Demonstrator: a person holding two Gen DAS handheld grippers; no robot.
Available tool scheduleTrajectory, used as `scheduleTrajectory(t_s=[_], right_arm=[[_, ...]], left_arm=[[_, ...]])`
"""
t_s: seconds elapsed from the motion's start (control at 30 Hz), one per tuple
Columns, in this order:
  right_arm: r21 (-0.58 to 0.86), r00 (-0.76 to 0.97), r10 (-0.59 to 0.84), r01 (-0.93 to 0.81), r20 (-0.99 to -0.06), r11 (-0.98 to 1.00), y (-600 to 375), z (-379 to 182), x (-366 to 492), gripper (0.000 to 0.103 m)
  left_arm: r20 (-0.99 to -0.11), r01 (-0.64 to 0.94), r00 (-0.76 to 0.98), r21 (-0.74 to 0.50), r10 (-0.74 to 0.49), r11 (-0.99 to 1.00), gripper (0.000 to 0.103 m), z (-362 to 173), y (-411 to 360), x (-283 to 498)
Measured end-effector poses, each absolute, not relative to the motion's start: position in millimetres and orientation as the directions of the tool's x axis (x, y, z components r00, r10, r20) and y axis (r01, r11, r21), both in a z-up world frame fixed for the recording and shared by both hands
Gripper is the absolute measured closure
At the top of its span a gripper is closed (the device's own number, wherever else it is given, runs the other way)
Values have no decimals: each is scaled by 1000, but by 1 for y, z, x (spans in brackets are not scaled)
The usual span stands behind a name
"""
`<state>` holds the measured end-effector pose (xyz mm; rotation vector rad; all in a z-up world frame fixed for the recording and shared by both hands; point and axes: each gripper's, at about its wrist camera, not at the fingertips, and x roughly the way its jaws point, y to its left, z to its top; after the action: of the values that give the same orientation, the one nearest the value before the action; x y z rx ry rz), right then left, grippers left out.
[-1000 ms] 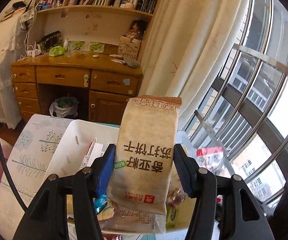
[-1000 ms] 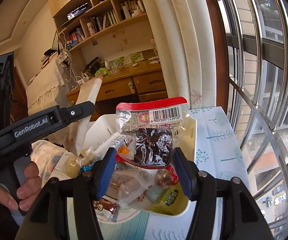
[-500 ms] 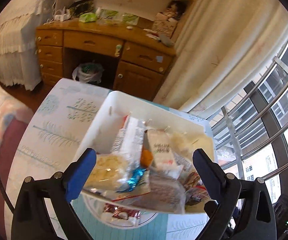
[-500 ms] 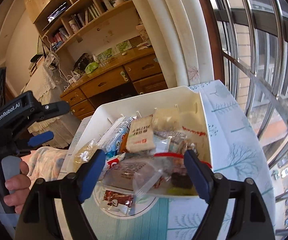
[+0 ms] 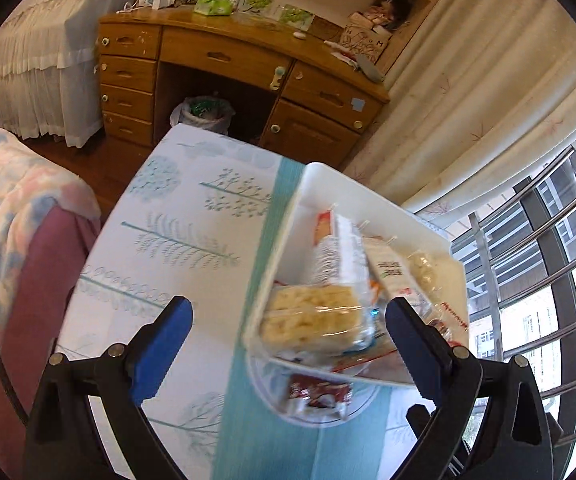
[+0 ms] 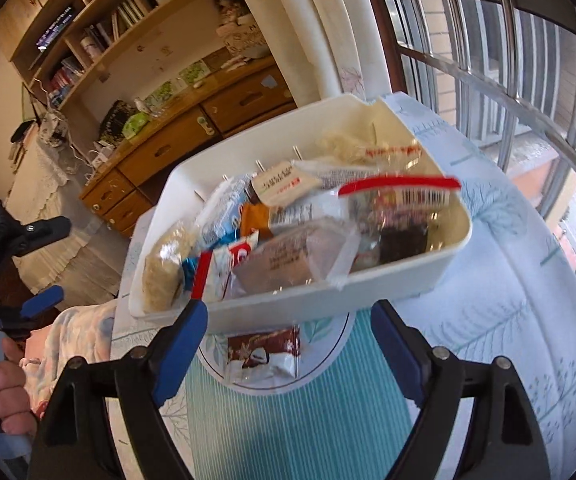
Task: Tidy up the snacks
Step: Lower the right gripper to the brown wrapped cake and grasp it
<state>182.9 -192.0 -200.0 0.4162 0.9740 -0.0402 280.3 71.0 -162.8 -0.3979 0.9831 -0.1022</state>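
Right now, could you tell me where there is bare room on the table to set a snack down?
The tablecloth left of the bin is bare as far as the table's edge by the sofa. The teal stripe nearest us is also free. The bin is heaped, and the plate under its edge holds a brown packet.

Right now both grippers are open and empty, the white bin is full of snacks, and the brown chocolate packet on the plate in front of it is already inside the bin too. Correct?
Not quite. The brown chocolate packet is outside the white bin, lying on the plate, as the right wrist view shows. The rest holds: left gripper and right gripper are open and empty.
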Motion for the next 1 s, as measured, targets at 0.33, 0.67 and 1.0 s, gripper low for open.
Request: scheduleTrajectory(t_s=[0.33, 0.67, 1.0], right_arm=[[247, 508, 94, 244, -856, 938, -149, -238, 185, 18], [150, 435, 34, 235, -900, 960, -120, -274, 191, 18], [68, 414, -31, 222, -910, 973, -109, -287, 196, 18]], left_arm=[[-833, -106, 484, -361, -269, 927, 6, -192, 124, 273], [-865, -94, 407, -359, -293, 929, 6, -222, 146, 275], [-873, -72, 370, -369, -319, 927, 6, -232, 152, 284]])
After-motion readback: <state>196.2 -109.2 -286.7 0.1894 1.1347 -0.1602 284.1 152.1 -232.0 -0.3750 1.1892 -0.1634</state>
